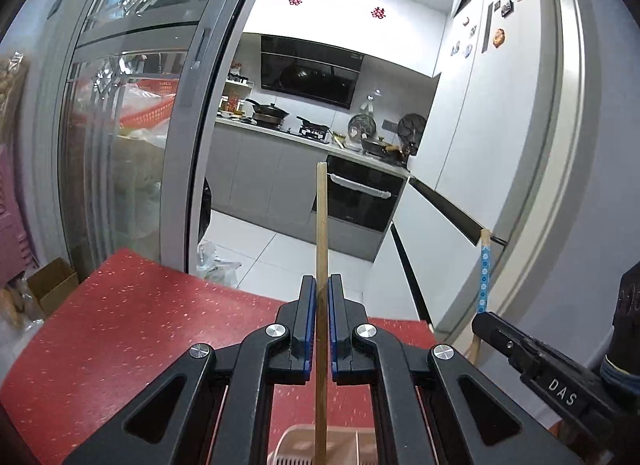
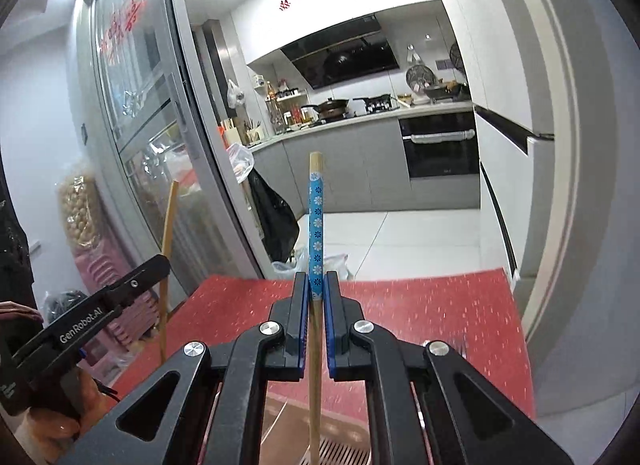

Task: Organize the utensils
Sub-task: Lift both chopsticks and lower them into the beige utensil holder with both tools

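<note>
While raised over the red table [image 1: 120, 325]: both fingers' pairs clamped on upright chopsticks [image 1: 321, 225].

"DAS" marks the right tongs [image 1: 484, 323]; "GenRobot.AI" marks the left tongs [image 2: 160, 265].

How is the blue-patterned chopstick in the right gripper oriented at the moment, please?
Upright. The blue-patterned chopstick stands almost vertical between the right gripper's shut fingers, its plain wooden end uppermost.
</note>
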A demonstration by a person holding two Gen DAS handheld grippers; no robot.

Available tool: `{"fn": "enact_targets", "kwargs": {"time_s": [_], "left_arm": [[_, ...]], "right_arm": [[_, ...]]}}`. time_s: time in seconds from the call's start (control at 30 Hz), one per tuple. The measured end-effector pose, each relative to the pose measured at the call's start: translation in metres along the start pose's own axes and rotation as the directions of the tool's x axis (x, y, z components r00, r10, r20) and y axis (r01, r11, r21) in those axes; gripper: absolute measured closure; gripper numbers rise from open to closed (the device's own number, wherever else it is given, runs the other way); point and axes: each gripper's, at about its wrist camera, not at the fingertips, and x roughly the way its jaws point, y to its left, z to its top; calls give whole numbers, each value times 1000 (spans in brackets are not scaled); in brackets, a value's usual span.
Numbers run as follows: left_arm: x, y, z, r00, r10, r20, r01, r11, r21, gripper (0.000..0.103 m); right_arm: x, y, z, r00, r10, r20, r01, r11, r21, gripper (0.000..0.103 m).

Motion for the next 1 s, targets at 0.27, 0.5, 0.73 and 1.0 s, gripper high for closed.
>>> {"fn": "enact_targets", "kwargs": {"time_s": [0.27,0.5,0.73,1.0], "left_arm": [[27,-1,-21,999,19,41,-20,999,26,73],[24,2,-50,998,64,25,-65,995,70,73],[12,2,-69,995,94,-37,-88,986,142,73],[4,7,-89,988,114,-106,-96,982,161,73]], "right_arm": [[32,-5,-15,1000,4,6,-3,997,-75,95],[34,0,-48,1000,24,-18,-27,991,-133,95],[23,8,-78,997,37,-62,-48,981,-187,95],[10,1,-85,993,49,-109,-66,985,-158,95]]}}
